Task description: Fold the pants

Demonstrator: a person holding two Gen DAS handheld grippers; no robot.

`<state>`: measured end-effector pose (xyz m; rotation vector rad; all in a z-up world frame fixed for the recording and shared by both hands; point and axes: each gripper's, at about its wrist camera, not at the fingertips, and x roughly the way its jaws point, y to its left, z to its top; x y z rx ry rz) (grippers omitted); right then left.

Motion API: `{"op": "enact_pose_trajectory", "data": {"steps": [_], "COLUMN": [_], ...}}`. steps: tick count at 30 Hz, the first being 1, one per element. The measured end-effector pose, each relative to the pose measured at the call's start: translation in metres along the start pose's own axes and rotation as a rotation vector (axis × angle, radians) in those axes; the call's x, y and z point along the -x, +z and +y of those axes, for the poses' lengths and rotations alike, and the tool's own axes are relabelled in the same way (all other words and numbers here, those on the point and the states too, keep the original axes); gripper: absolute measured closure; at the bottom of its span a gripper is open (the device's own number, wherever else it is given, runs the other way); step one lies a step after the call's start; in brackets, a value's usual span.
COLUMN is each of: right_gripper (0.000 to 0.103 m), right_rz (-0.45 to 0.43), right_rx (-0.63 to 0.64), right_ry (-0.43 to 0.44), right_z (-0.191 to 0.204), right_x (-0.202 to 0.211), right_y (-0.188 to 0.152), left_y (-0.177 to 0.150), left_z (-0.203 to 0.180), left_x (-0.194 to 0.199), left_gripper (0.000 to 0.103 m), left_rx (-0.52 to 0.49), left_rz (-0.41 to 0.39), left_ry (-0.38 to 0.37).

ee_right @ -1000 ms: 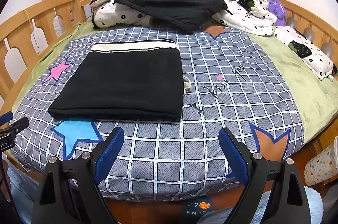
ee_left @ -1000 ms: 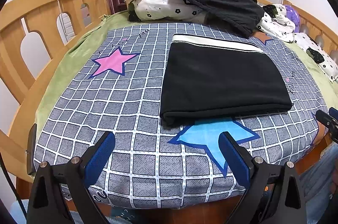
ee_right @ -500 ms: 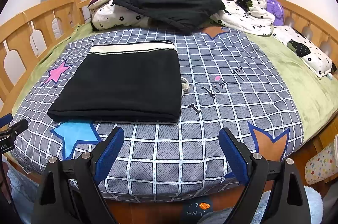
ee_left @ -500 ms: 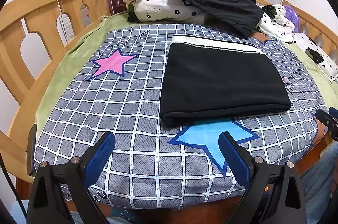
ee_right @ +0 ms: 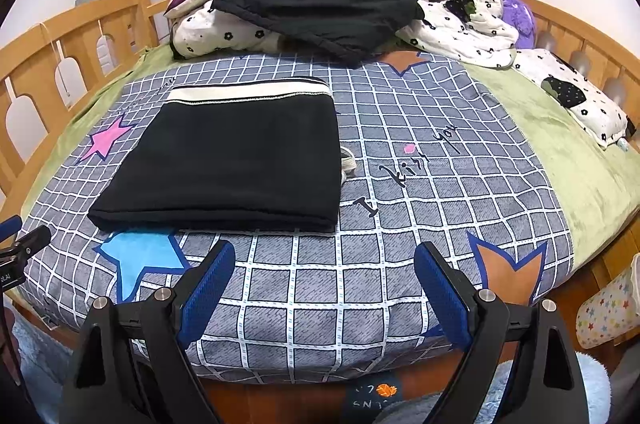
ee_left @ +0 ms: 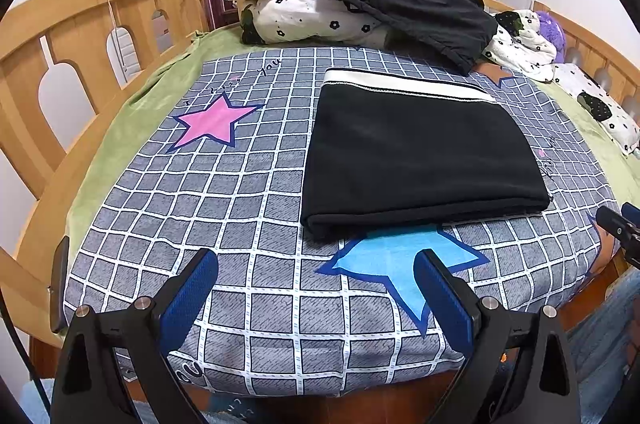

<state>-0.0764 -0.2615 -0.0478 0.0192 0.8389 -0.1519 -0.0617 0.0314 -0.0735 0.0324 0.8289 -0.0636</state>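
Black pants (ee_left: 416,152) lie as a flat folded rectangle near the bed's (ee_left: 256,308) front edge, folding apparently complete; left gripper (ee_left: 316,298) and right gripper (ee_right: 324,294) hover empty, jaws apart.

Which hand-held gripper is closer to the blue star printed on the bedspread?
Left. The left hand-held gripper hovers just before the blue star; the right hand-held gripper sits off to its right.

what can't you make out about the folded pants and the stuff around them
- Folded pants, both views: layers underneath hidden by the top layer.
- White cord, right view: mostly tucked under the pants' edge.
- Blue star, left view: top covered by the pants.
- Dark clothes on the bedding: garment type unclear.
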Motion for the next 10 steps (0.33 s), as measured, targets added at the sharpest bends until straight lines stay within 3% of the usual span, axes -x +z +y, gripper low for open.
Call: {"op": "enact_pose_trajectory", "data": {"steps": [10], "right_gripper": [0.013], "right_rz": [-0.003], "right_rx": [0.002], "right_ry": [-0.003], "right_z": [0.0032], "right_x": [0.0013], "right_y": [0.0000], "left_y": [0.0000], "left_z": [-0.0004], "left_x": [0.0002], "left_gripper": [0.004], "left_rx": [-0.001], "left_rz": [-0.003], "left_ry": [-0.005]}}
